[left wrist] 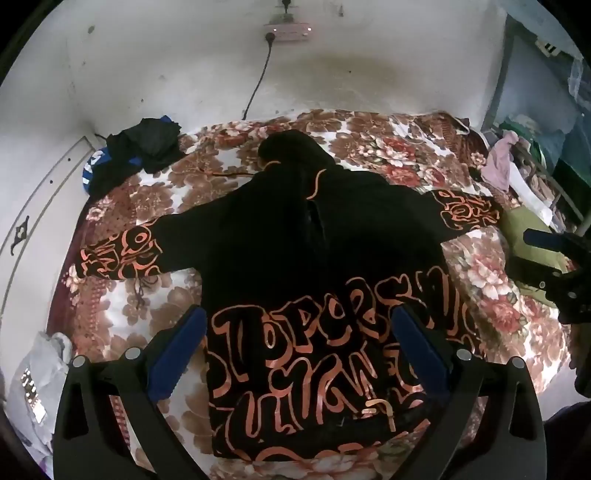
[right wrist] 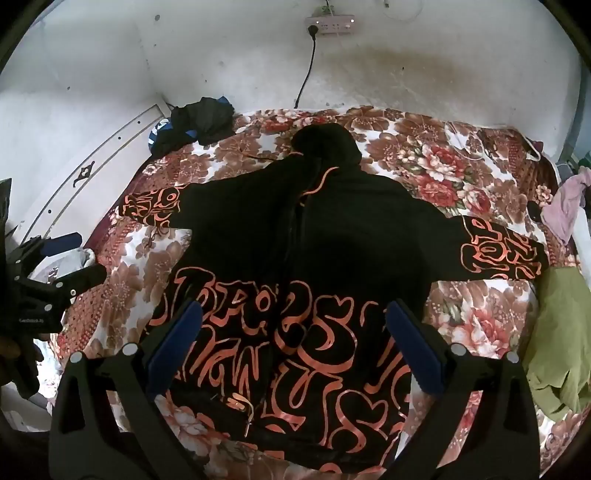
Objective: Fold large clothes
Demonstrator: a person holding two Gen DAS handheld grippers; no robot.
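While we held both claws tilted down over the bed, the black hoodie (left wrist: 295, 236) lay spread flat on the floral blanket (left wrist: 369, 147), its hood toward the wall and both sleeves stretched straight out to the sides. We saw orange lettering across its lower body and on each cuff. Our left gripper (left wrist: 299, 343) stood wide open above the hem with nothing between its blue pads (left wrist: 177, 354), and it touched no cloth. Our right gripper (right wrist: 295, 336) was just as wide open over the same lower part, gripping nothing. From the left wrist we saw the right claw at the far right edge; from the right wrist the left claw showed at the left edge. A dark pile of clothes (left wrist: 140, 147) sat in the bed's far left corner, an olive garment (right wrist: 557, 332) lay off the right sleeve, and a power strip (right wrist: 328, 24) hung on the wall
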